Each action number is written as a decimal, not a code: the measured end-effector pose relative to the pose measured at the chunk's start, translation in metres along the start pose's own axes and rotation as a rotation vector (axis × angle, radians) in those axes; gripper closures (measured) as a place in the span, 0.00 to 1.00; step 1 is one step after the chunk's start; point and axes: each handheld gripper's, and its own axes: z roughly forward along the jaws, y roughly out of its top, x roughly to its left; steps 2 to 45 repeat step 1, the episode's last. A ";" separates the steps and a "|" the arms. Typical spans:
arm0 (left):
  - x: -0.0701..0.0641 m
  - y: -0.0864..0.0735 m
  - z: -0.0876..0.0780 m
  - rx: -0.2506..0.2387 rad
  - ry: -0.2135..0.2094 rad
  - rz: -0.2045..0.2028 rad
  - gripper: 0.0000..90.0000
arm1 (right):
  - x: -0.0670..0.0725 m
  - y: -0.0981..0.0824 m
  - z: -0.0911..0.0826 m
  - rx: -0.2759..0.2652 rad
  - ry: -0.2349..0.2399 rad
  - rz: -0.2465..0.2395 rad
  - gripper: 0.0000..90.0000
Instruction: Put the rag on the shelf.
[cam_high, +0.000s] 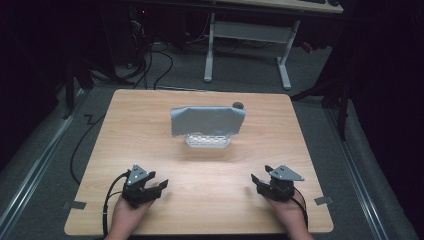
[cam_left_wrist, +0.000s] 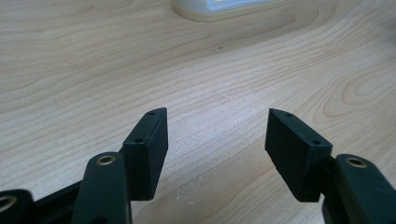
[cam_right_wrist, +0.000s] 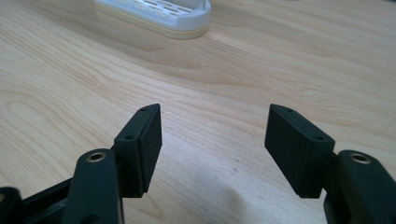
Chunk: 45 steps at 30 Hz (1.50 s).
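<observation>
bench: light wooden bench (cam_high: 210, 165), grey carpet floor (cam_high: 45, 150) around
room: dark, white-legged desk (cam_high: 285, 60) behind
container: white slotted plastic basket (cam_high: 208, 140) mid-bench, grey cloth (cam_high: 207, 121) draped over it
left gripper (cam_high: 161, 185): jaws wide, empty, near edge
right gripper (cam_high: 256, 180): jaws wide, empty

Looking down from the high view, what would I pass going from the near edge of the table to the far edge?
The two grippers, left gripper and right gripper, side by side; then bare table; white slotted basket; grey cloth draped over it; small dark knob.

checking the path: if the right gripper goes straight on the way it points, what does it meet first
Probably the white slotted basket under the grey cloth. The open right gripper has bare table ahead until then, though depth is hard to judge.
</observation>
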 end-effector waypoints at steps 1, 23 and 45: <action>0.001 0.000 0.000 0.003 0.002 0.003 0.45 | 0.000 0.000 0.001 -0.001 0.008 0.013 0.41; 0.001 0.000 0.000 0.003 0.002 0.003 0.45 | 0.000 0.000 0.001 -0.001 0.008 0.013 0.41; 0.001 0.000 0.000 0.003 0.002 0.003 0.45 | 0.000 0.000 0.001 -0.001 0.008 0.013 0.41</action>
